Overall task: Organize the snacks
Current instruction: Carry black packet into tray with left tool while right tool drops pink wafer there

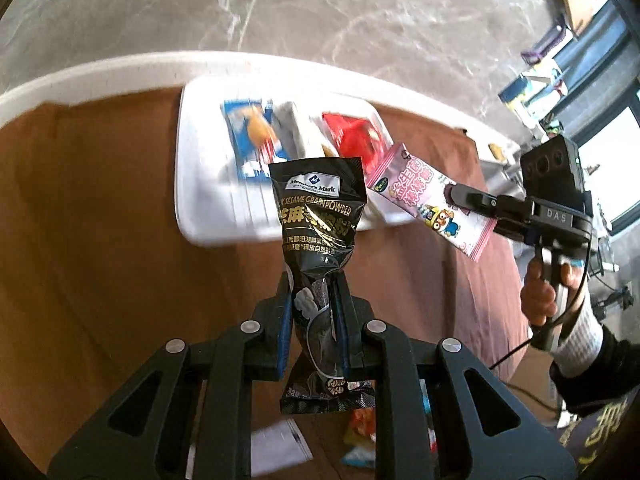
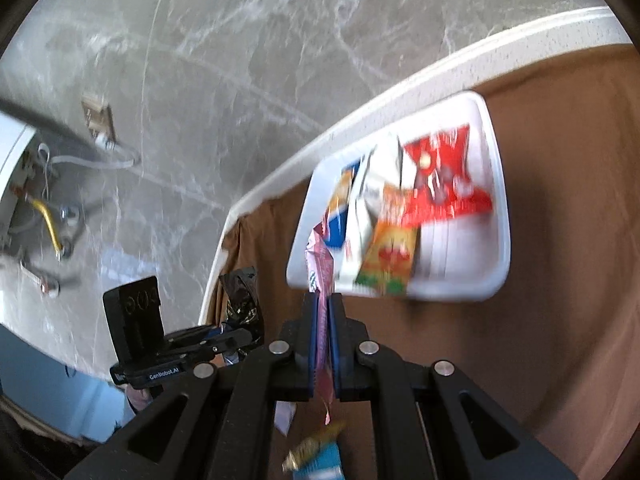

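My left gripper (image 1: pixel 313 280) is shut on a black sesame powder packet (image 1: pixel 318 216), held upright above the brown tablecloth. The same black packet (image 2: pixel 242 300) and the left gripper (image 2: pixel 244 334) show at the lower left of the right wrist view. My right gripper (image 2: pixel 324 300) is shut on a thin pink snack packet (image 2: pixel 320 264), seen edge-on. In the left wrist view that pink packet (image 1: pixel 416 196) hangs from the right gripper (image 1: pixel 452 196) near the white tray (image 1: pixel 200 184). The tray (image 2: pixel 496 184) holds blue, white, orange and red snack packs.
Loose snack packets (image 1: pixel 360 436) and a white sachet (image 1: pixel 276 448) lie on the brown cloth beneath the left gripper. A teal and yellow packet (image 2: pixel 320 456) lies under the right gripper. The table's white edge (image 1: pixel 120 72) borders a grey marble floor. A person's hand (image 1: pixel 540 296) holds the right gripper's handle.
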Available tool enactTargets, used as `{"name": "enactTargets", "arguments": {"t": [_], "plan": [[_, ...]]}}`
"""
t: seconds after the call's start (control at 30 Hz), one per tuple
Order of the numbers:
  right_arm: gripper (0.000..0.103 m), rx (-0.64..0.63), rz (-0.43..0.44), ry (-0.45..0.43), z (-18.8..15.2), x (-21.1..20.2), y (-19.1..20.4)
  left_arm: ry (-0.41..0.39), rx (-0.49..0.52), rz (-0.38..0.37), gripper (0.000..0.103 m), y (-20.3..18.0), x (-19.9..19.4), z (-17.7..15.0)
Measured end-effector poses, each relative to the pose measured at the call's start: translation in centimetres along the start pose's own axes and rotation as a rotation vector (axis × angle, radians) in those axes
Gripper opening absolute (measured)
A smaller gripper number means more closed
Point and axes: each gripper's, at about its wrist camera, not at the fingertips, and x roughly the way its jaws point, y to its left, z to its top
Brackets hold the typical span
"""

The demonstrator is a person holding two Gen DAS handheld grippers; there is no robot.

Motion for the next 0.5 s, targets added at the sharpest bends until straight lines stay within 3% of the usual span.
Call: {"name": "enactTargets", "arguments": {"t": [0.2, 0.5], "plan": [[0.007, 0.049, -0.005, -0.052, 3.4, 2.0, -0.9, 0.002, -0.021, 0.038, 0.016, 2.8, 2.1, 4.8], [0.007, 0.086, -0.054, -0.07, 6.5, 5.1, -3.2, 0.009, -0.032, 0.092, 0.016, 6.0, 5.0, 9.0]]}}
